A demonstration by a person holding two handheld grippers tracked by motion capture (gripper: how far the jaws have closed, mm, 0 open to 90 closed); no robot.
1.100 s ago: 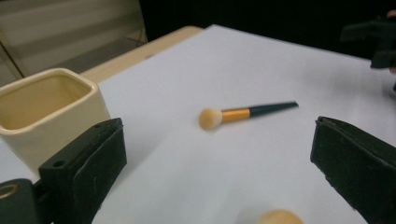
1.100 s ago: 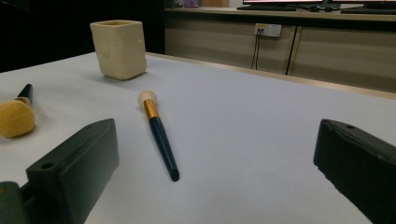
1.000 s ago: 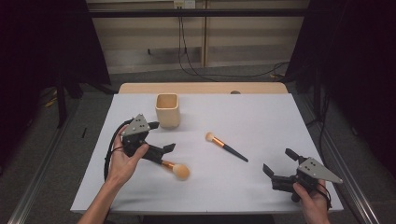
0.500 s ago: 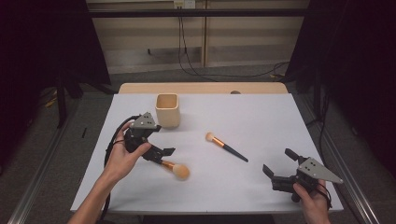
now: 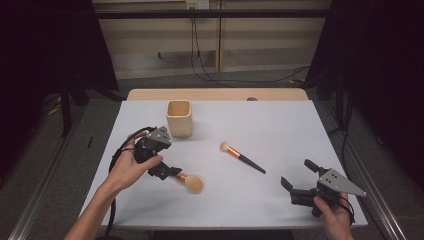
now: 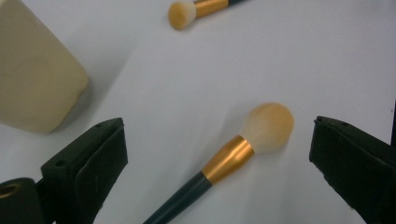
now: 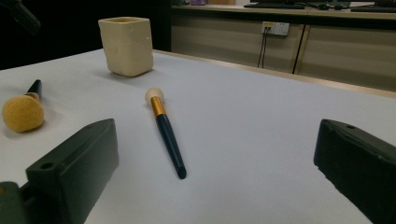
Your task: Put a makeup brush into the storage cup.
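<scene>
White bench [image 5: 300,130], holding: one cream holder cup [image 5: 179,118]; two makeup brushes.

Large brush [image 6: 229,161], gold ferrule, dark handle, lies flat, front left. Left tool [image 5: 165,171] is at its handle, jaws spread to either side, nothing pinched.

Slim brush [image 5: 243,157] lies mid-bench, untouched.

Right tool [image 5: 300,181], spread, empty, front right.

Step judged: reaching for large brush. Next: close on handle, lift toward cup.

Writing, labels: none legible.

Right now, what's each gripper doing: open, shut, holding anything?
Left gripper: open, holding nothing, fingers either side of the big brush.
Right gripper: open, holding nothing.
</scene>
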